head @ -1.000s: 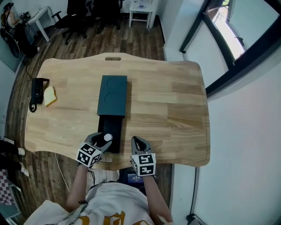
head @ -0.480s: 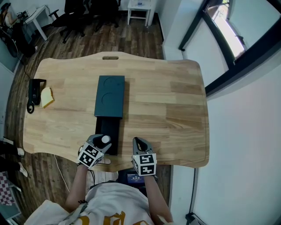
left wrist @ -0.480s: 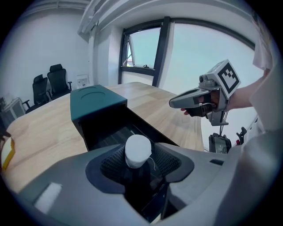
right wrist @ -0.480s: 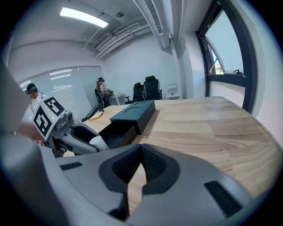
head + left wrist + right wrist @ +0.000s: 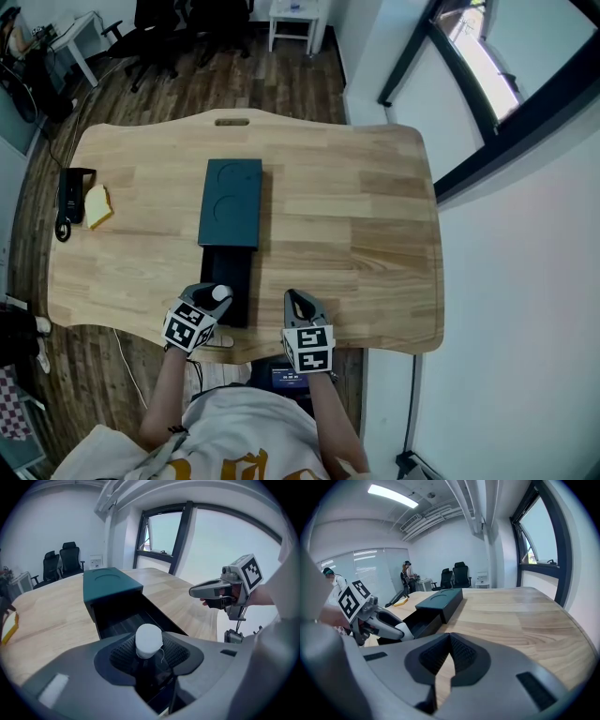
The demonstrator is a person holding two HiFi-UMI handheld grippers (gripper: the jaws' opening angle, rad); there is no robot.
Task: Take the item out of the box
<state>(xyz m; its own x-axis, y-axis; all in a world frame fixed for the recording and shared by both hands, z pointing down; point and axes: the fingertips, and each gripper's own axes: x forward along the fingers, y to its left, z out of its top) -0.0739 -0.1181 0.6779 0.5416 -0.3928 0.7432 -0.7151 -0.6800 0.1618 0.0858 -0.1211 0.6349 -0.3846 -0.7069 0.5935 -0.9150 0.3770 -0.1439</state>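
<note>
two ribbed pads (image 5: 123,652) of the left gripper (image 5: 149,645), just closing, pinch a squat white cylinder (image 5: 148,637); right gripper (image 5: 450,639) clenched empty.

Box (image 5: 230,202) at table (image 5: 356,216) centre, open drawer (image 5: 232,267) toward near edge

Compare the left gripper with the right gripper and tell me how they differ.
The left gripper has a small white round item between its jaws, which have just been closing on it; the right gripper holds nothing, jaws together. The left gripper sits over the open black drawer; the right gripper over bare wooden table. Both carry marker cubes.
</note>
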